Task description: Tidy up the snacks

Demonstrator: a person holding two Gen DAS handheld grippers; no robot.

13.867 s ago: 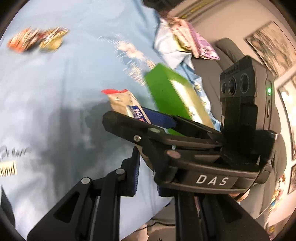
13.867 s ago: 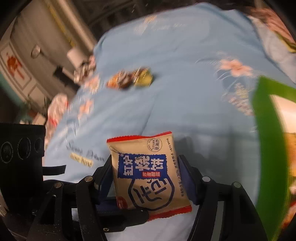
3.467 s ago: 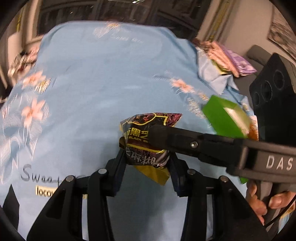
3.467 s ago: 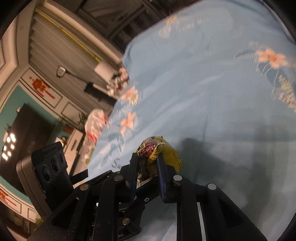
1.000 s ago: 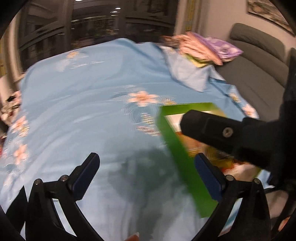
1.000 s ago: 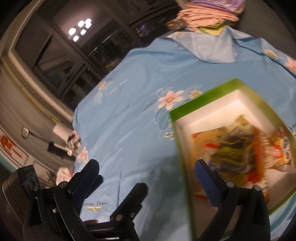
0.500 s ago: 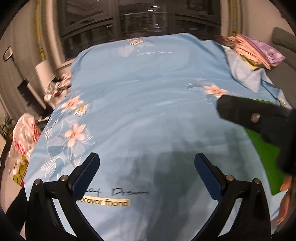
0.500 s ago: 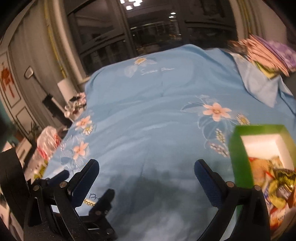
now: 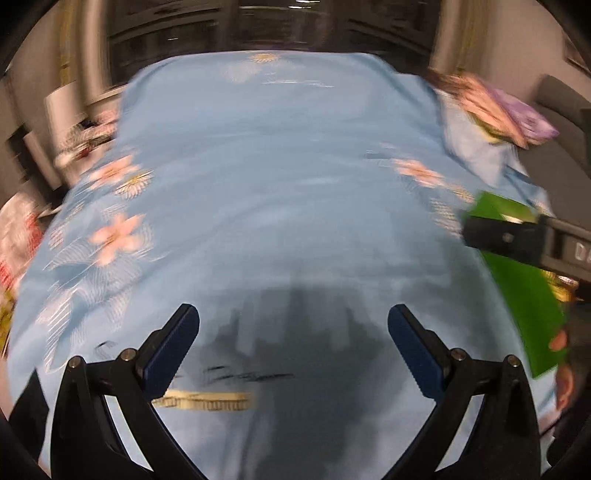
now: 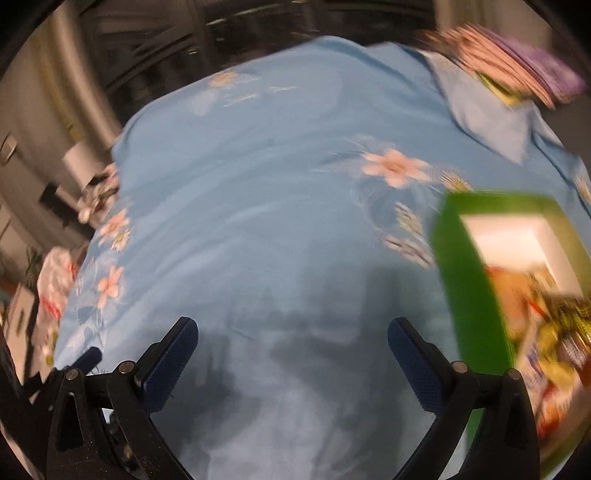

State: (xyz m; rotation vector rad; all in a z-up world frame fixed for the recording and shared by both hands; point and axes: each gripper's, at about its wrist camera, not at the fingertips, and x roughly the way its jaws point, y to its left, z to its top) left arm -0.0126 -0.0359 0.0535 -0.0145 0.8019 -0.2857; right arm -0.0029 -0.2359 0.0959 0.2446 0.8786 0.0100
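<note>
A green box (image 10: 476, 295) with a white inside stands at the right on the blue floral cloth (image 10: 258, 206). Several snack packets (image 10: 554, 325) lie in it. The box also shows at the right edge of the left wrist view (image 9: 524, 291). My left gripper (image 9: 293, 347) is open and empty above the cloth, left of the box. My right gripper (image 10: 291, 350) is open and empty, just left of the box. One finger of the right gripper (image 9: 517, 240) crosses the right side of the left wrist view. Both views are blurred.
Folded pink and purple cloths (image 9: 495, 110) lie at the back right, with a grey sofa (image 9: 554, 122) beyond. Bags and clutter (image 10: 55, 288) sit off the cloth's left edge. Dark windows (image 9: 258, 29) run along the back.
Both grippers, which held snack packets seconds ago, are open and empty. Both views have swung over the last second; the box now sits nearer the right gripper.
</note>
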